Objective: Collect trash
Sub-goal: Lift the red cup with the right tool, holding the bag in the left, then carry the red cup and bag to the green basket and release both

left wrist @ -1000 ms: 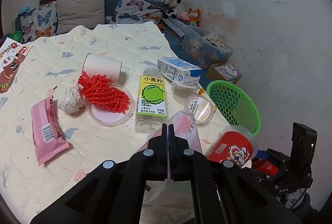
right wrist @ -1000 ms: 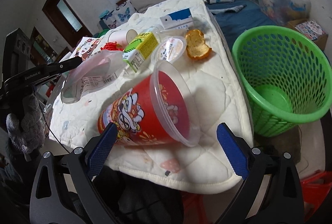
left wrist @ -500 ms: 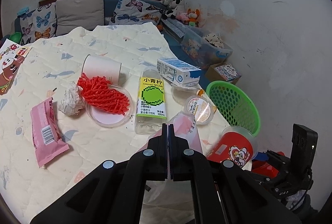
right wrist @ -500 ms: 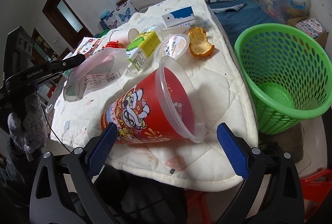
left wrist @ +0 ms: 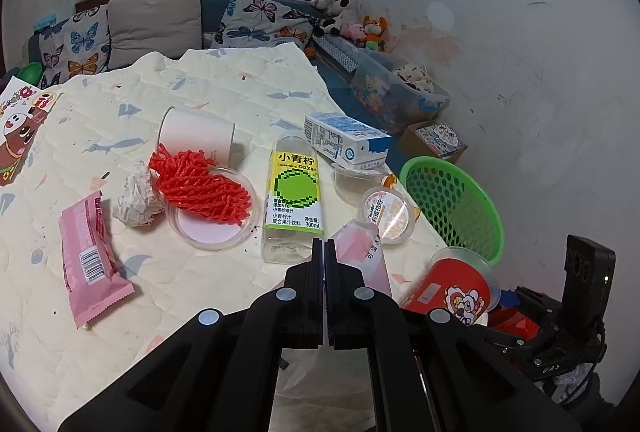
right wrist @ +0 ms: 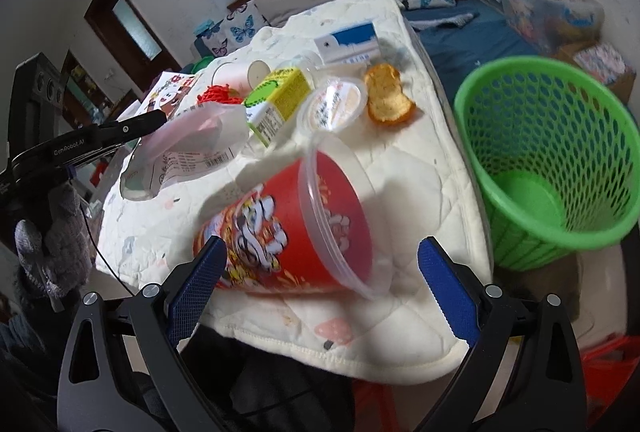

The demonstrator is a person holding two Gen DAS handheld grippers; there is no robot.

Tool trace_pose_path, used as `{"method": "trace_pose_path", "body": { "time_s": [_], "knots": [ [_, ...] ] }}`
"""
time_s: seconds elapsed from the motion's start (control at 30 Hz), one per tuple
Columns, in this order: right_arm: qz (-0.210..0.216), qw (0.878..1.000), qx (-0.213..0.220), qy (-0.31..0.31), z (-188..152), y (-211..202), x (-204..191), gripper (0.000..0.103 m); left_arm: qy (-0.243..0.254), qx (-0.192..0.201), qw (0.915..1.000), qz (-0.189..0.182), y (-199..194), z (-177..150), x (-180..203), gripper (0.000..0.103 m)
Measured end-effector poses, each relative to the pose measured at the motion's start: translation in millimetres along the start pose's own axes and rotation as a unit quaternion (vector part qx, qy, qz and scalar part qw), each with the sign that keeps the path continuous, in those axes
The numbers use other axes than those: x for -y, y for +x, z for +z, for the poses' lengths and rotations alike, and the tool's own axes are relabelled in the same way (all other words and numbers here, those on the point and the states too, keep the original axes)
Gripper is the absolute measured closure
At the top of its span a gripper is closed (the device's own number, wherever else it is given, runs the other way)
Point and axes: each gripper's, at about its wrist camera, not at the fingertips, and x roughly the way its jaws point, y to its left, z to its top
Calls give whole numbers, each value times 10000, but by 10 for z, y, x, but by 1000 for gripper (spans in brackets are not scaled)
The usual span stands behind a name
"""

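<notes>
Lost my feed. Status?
Left gripper shut on plastic wrapper. Right gripper open around tipped red cup. Green basket beside table, path clear.

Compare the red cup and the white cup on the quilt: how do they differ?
The red cup is printed with cartoons; the white cup is plain. The red cup has a clear rim and lies at the quilt's edge by the basket; the white cup lies farther in, beside the red netting. Both lie on their sides.
</notes>
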Motion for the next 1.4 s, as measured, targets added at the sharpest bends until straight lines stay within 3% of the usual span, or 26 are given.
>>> {"method": "trace_pose_path", "body": {
  "time_s": [0.47, 0.83, 1.1, 1.2, 1.4],
  "knots": [
    [563, 9961, -285, 624, -156, 179, 115, 6, 15, -14, 10000, -2, 27, -6, 10, 102],
    [945, 9889, -249, 1123, 65, 364, 64, 5, -8, -14, 10000, -7, 17, -24, -27, 102],
    [746, 9819, -142, 1737, 190, 511, 85, 6, -105, 13, 9999, -21, -12, -30, -147, 102],
    [659, 9818, -97, 1776, 210, 500, 75, 14, -123, 14, 9999, -32, -9, -29, -171, 102],
    [357, 9906, 168, 1307, 278, 341, -90, 22, -125, 8, 9999, -91, -8, -20, -154, 102]
  ]
}}
